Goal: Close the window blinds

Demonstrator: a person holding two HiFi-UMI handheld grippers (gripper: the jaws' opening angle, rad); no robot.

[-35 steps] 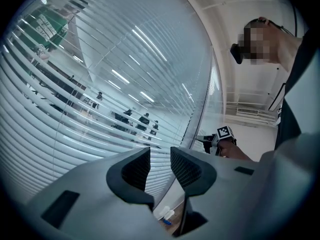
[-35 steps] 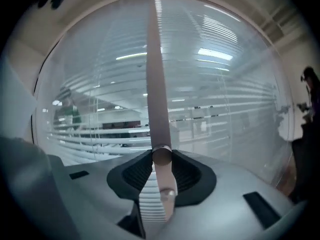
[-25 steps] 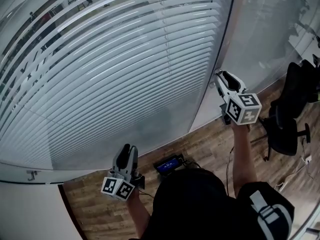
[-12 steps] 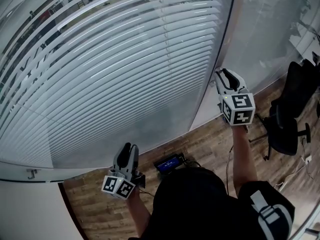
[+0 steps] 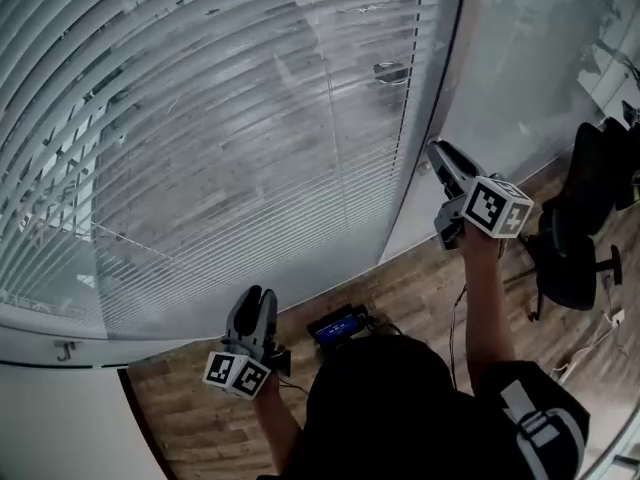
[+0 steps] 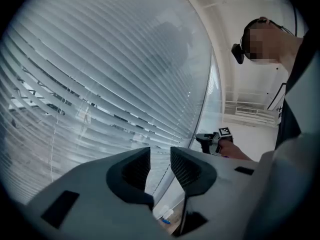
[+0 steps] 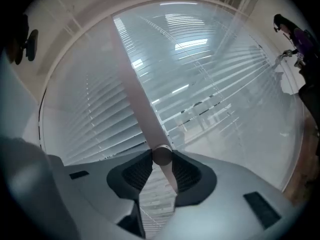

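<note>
White slatted blinds [image 5: 250,138] fill the big glass pane ahead, and the outside shows between the slats. A round control knob [image 7: 161,155] sits on the pale upright frame bar [image 7: 135,94] at the blinds' right edge. My right gripper [image 5: 438,152] is level and shut on that knob, one pad on each side of it [image 7: 161,159]. It also shows far off in the left gripper view [image 6: 207,140]. My left gripper [image 5: 258,296] is held low in front of the blinds [image 6: 100,74], jaws a little apart [image 6: 160,153] with nothing between them.
A second glass pane [image 5: 520,68] stands right of the frame bar. A black office chair [image 5: 580,228] is at the far right on the wood floor. A small device with a blue screen [image 5: 338,328] lies on the floor by the person's head.
The right gripper has rolled on the knob; its marker cube shows a different face. The slats have tilted from a solid white sheet to gaps that show the outside. The left gripper stayed still.
</note>
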